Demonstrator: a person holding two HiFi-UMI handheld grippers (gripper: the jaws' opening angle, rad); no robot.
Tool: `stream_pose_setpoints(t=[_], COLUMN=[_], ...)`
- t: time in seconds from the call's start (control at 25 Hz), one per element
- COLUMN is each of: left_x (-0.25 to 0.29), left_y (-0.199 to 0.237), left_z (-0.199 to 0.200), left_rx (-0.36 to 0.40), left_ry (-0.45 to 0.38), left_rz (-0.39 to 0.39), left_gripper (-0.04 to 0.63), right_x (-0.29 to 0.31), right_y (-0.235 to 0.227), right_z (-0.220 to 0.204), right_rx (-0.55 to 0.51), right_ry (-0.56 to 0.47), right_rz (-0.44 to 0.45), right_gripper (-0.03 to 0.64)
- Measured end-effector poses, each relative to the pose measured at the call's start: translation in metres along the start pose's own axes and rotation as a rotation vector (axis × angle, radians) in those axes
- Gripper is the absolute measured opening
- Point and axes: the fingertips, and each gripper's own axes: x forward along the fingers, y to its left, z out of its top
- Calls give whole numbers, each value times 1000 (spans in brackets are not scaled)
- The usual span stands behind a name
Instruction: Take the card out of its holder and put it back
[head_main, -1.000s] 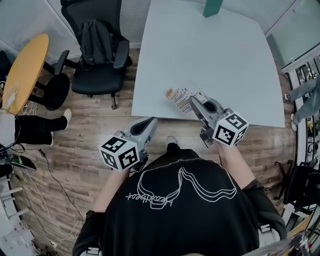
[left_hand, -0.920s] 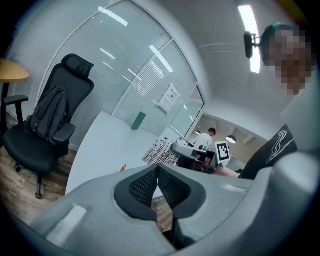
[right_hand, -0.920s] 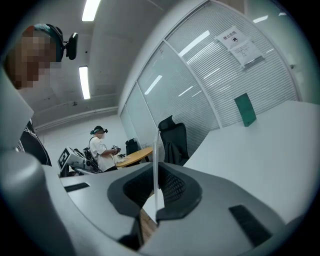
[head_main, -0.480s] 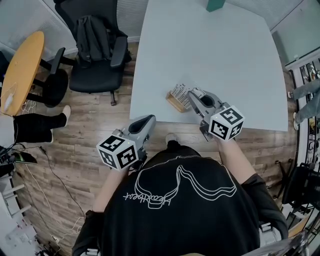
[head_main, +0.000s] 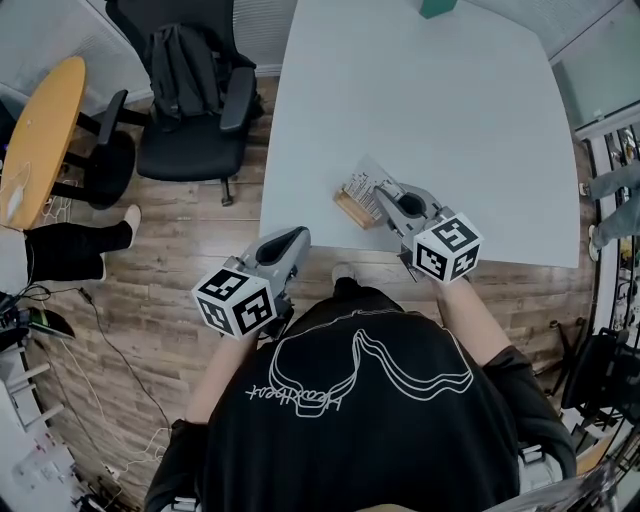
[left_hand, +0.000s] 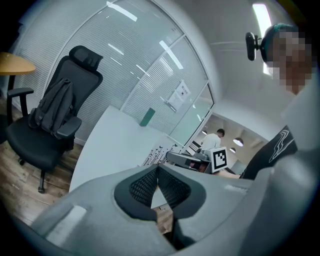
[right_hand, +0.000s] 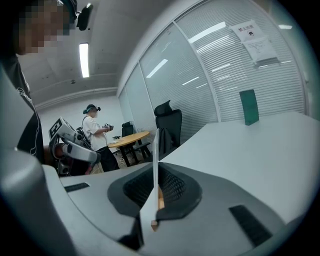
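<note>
Gripping the card (right_hand: 155, 160) with my right hand-held gripper (head_main: 385, 192), I judged it seated in the holder (head_main: 350, 209), unpulled or already back; left hand-held gripper (left_hand: 158, 175) closed, empty.

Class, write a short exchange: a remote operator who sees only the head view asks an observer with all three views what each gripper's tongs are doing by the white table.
Operator: From my head view I can't see between the right gripper's tongs. Are they closed on anything?
Observer: Yes. The right gripper view shows them shut on the card, seen edge-on and upright.
Operator: And the left gripper, off the table's edge?
Observer: The left gripper view shows its tongs shut, pads meeting, nothing between them.
</note>
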Motion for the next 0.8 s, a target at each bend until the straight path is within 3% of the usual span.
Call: stream_pose_setpoints(t=[0.8], left_x=[7], left_y=[15], left_z=[-8], left_rx=[-11], left_ry=[21], left_rz=[25], left_gripper=[12], right_x=[18], right_y=[2], right_z=[-19], right_rx=[-32], right_ry=[35], right_rz=[-5], right_gripper=[23])
